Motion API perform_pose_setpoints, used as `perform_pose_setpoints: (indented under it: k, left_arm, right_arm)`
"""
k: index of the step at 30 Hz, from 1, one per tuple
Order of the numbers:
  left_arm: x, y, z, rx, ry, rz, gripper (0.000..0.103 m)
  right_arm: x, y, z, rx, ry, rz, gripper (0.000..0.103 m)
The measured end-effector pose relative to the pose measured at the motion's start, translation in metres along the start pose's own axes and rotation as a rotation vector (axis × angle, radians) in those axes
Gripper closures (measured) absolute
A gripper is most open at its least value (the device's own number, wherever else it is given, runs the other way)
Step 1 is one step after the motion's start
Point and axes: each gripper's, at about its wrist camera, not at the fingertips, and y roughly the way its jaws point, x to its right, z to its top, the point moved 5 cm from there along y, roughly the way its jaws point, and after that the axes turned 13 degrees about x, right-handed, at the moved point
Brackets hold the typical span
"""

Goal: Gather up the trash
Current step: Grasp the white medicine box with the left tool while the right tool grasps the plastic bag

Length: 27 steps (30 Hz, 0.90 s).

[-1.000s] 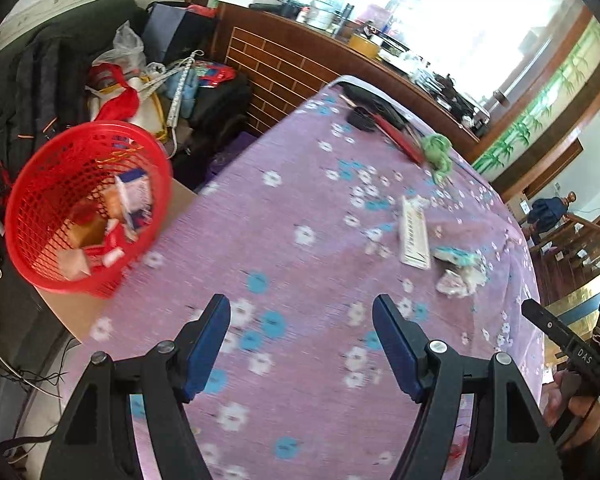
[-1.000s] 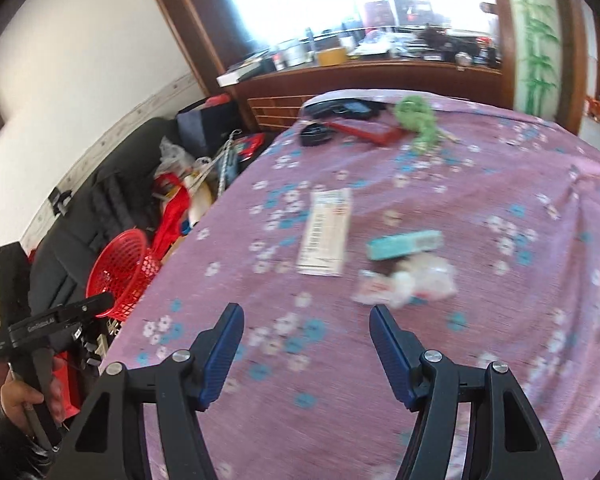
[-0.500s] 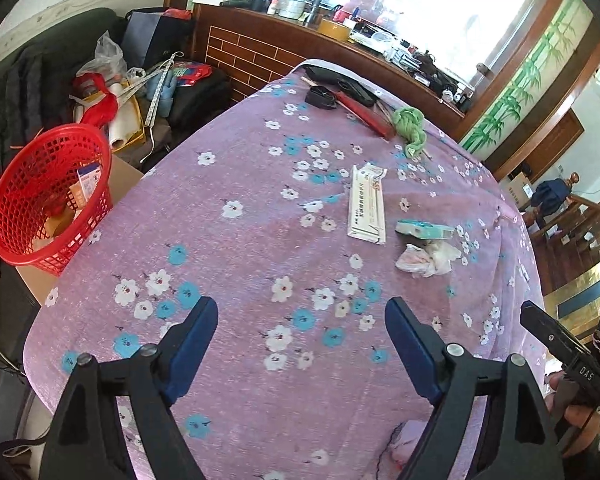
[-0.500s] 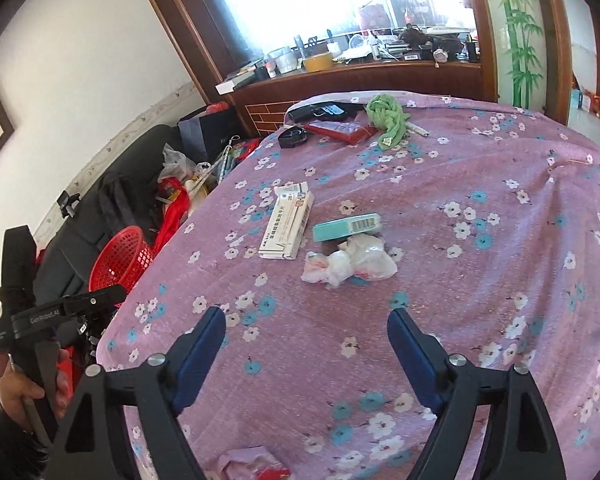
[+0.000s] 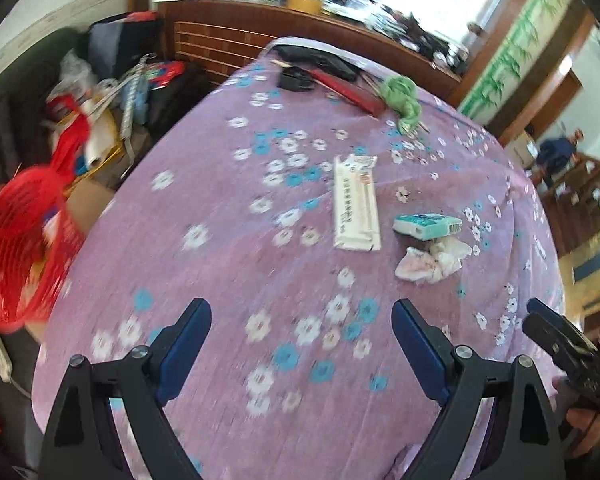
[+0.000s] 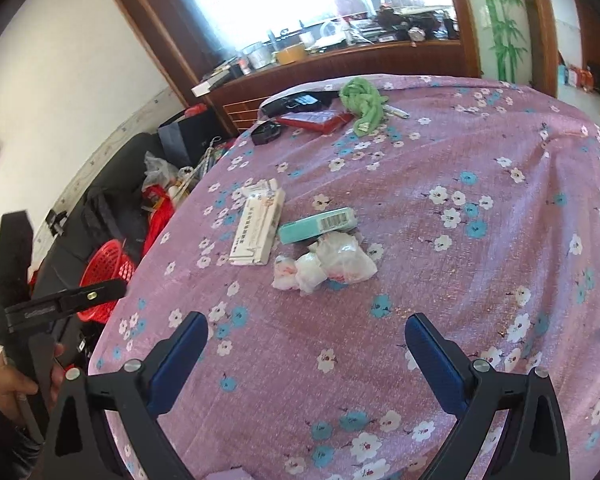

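Here both my grippers hang over the desk's purple flowered cloth (image 6: 480,280), my left gripper (image 5: 302,344) and my right gripper (image 6: 306,354) each with jaws opening wide and nothing between them. The crumpled white tissue wad (image 6: 324,264) lies beside a teal cardboard box (image 6: 320,224) and a long white carton (image 6: 256,228). A red plastic basket (image 5: 16,248) sits off the desk's left edge.

Crumpled white tissues (image 6: 324,262), stained pink, are heaped on the flowered purple cloth, touching a teal carton (image 6: 319,225) laid flat. A long white box (image 6: 256,228) is laid just beside. A red basket (image 5: 18,252) is seen off the table's edge.
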Motion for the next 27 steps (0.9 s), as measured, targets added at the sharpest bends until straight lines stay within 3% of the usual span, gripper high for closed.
perform_pose_setpoints:
  k: [10, 18, 20, 21, 23, 27]
  left_arm:
    - [0.058, 0.108, 0.027, -0.12, 0.179, -0.043, 0.012]
    - [0.062, 0.155, 0.026, -0.205, 0.236, -0.034, 0.013]
    - [0.058, 0.158, 0.027, -0.19, 0.244, -0.024, 0.02]
    - [0.055, 0.157, 0.029, -0.184, 0.246, -0.017, 0.024]
    - [0.047, 0.154, 0.033, -0.177, 0.255, -0.006, 0.051]
    - [0.012, 0.14, 0.033, -0.173, 0.257, -0.012, 0.05]
  right_arm:
    - [0.016, 0.016, 0.024, 0.002, 0.044, -0.071, 0.003]
    - [0.012, 0.047, 0.023, -0.042, 0.077, -0.071, 0.003]
    - [0.008, 0.058, 0.017, -0.069, 0.074, -0.067, 0.005]
    - [0.005, 0.065, 0.013, -0.087, 0.074, -0.069, 0.011]
    - [0.002, 0.075, 0.008, -0.112, 0.084, -0.06, 0.023]
    - [-0.001, 0.093, 0.002, -0.141, 0.135, -0.048, 0.025]
